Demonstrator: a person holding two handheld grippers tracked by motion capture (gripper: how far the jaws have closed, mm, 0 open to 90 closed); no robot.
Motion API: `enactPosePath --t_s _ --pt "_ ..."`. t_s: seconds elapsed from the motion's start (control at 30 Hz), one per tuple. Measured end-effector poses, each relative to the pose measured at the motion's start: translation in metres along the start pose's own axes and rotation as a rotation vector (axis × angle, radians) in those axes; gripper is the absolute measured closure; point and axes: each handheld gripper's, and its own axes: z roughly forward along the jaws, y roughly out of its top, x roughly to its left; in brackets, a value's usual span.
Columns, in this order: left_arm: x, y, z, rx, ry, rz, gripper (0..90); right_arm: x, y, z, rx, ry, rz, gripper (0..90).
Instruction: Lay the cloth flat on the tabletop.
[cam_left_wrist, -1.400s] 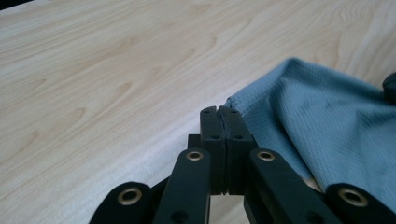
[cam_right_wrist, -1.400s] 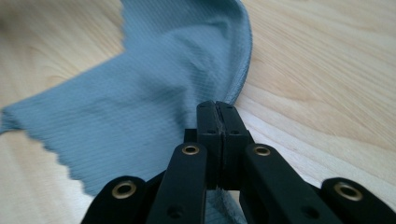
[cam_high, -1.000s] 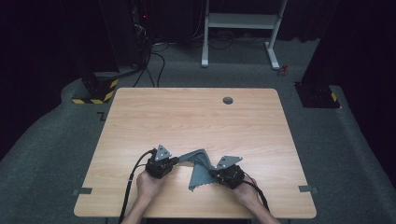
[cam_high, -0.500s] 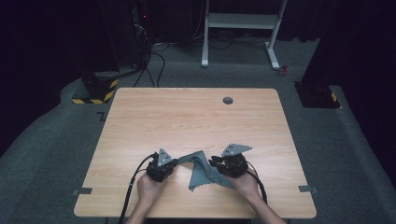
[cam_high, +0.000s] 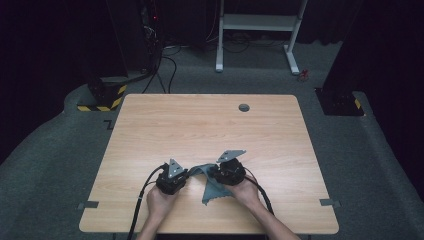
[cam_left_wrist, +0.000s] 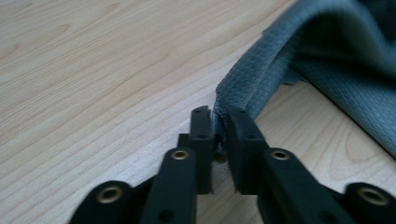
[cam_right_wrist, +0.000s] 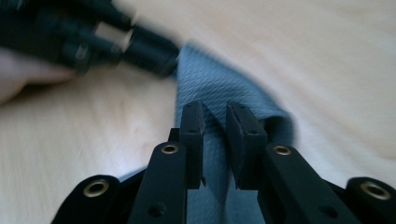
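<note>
- The grey cloth (cam_high: 212, 181) lies bunched on the wooden table (cam_high: 200, 125) near its front edge, between the two hands.
- Left gripper (cam_left_wrist: 219, 122): its jaws have just been opening and stand narrowly apart, a folded cloth edge sitting in the slot between them; the pads no longer seem to press it.
- Right gripper (cam_right_wrist: 215, 122): the view is blurred, but its jaws stand slightly apart over the cloth, which runs beneath and between them, apparently unclamped.

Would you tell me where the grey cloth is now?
In the high view, the grey cloth lies near the table's front edge, between the left gripper and right gripper.
</note>
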Motion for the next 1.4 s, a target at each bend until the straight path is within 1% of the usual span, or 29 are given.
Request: enactPosePath --t_s 0.03,0.07,0.13,0.17,0.23,0.3,0.37,0.43,0.47,0.5,0.53,0.6,0.63,0.67,0.7,0.73,0.83,0.9,0.93,0.97,1.0,1.03,1.07,1.13,1.27,1.3,1.33,1.37,1.4 --pt "0.002 0.0 -0.001 -0.006 0.001 -0.016 75.2 0.003 -0.001 0.003 0.019 0.004 -0.023 76.7" --pt "0.003 -0.001 -0.001 -0.01 0.0 -0.03 73.6 0.008 -0.004 0.008 0.046 0.004 -0.06 76.7" --pt "0.005 -0.001 -0.002 -0.012 0.005 -0.056 71.1 0.013 -0.007 0.014 0.079 0.009 -0.089 76.6" --pt "0.006 -0.001 -0.002 -0.008 0.008 -0.052 68.6 0.015 -0.009 0.016 0.083 0.017 -0.095 75.6" --pt "0.005 0.0 0.0 0.011 0.011 -0.056 66.5 0.014 -0.009 0.015 0.088 0.036 -0.092 75.2" --pt "0.004 0.0 0.001 0.014 0.017 -0.044 66.5 0.015 -0.01 0.013 0.086 0.035 -0.098 75.0" --pt "0.005 0.0 0.001 0.016 0.013 -0.051 66.3 0.015 -0.01 0.007 0.069 0.025 -0.096 74.5" --pt "0.005 0.0 0.001 0.014 0.012 -0.057 65.9 0.011 -0.011 -0.003 0.03 0.004 -0.076 74.3" --pt "0.005 0.0 0.001 0.014 0.012 -0.058 65.8 0.006 -0.011 -0.009 -0.002 -0.009 -0.048 74.0" --pt "0.005 0.0 0.001 0.014 0.013 -0.056 65.7 -0.004 -0.011 -0.018 -0.044 -0.033 0.002 71.5" --pt "0.005 0.0 0.001 0.014 0.013 -0.056 65.5 -0.004 -0.011 -0.018 -0.044 -0.033 0.002 71.5" --pt "0.005 0.0 0.001 0.014 0.014 -0.057 65.4 -0.017 -0.011 -0.024 -0.068 -0.047 0.073 69.2" --pt "0.005 0.0 0.001 0.014 0.014 -0.058 65.3 -0.023 -0.012 -0.025 -0.075 -0.057 0.1 68.8" --pt "0.005 0.0 0.001 0.014 0.014 -0.058 65.2 -0.028 -0.013 -0.025 -0.074 -0.062 0.122 68.0" --pt "0.005 0.0 0.001 0.014 0.015 -0.059 64.9 -0.034 -0.016 -0.022 -0.06 -0.066 0.14 66.9" --pt "0.005 0.0 0.001 0.015 0.016 -0.059 64.9 -0.034 -0.016 -0.022 -0.06 -0.066 0.14 66.9" --pt "0.005 0.0 0.001 0.014 0.014 -0.059 64.7 -0.036 -0.018 -0.013 -0.03 -0.057 0.151 66.1" --pt "0.005 0.0 0.001 0.015 0.013 -0.058 65.0 -0.036 -0.018 -0.007 -0.017 -0.058 0.142 68.3" --pt "0.005 0.0 0.001 0.014 0.013 -0.06 65.0 -0.036 -0.018 -0.004 -0.009 -0.062 0.145 70.6" --pt "0.006 0.0 0.001 0.015 0.012 -0.061 65.0 -0.037 -0.018 0.0 0.006 -0.056 0.156 77.9" --pt "0.006 0.0 0.001 0.015 0.012 -0.061 65.0 -0.037 -0.018 0.0 0.006 -0.056 0.156 77.9" --pt "0.006 0.0 0.001 0.014 0.012 -0.062 65.0 -0.038 -0.018 0.002 0.007 -0.06 0.142 80.6" --pt "0.006 0.0 0.001 0.015 0.013 -0.061 64.8 -0.038 -0.017 0.003 0.009 -0.061 0.135 84.9" --pt "0.006 0.0 0.001 0.017 0.014 -0.061 64.6 -0.038 -0.016 0.003 0.007 -0.063 0.128 89.9" --pt "0.006 0.0 0.001 0.014 0.013 -0.065 64.2 -0.039 -0.014 -0.003 -0.015 -0.068 0.116 89.9" --pt "0.005 0.0 0.001 0.016 0.013 -0.068 64.2 -0.041 -0.015 -0.006 -0.025 -0.061 0.131 84.2" --pt "0.005 0.0 0.001 0.016 0.013 -0.068 64.2 -0.041 -0.015 -0.006 -0.025 -0.061 0.131 84.2" --pt "0.006 0.0 0.001 0.016 0.014 -0.067 64.2 -0.042 -0.016 -0.007 -0.027 -0.056 0.143 80.9" --pt "0.006 0.0 0.001 0.016 0.014 -0.067 64.2 -0.042 -0.017 -0.007 -0.024 -0.048 0.142 77.3"
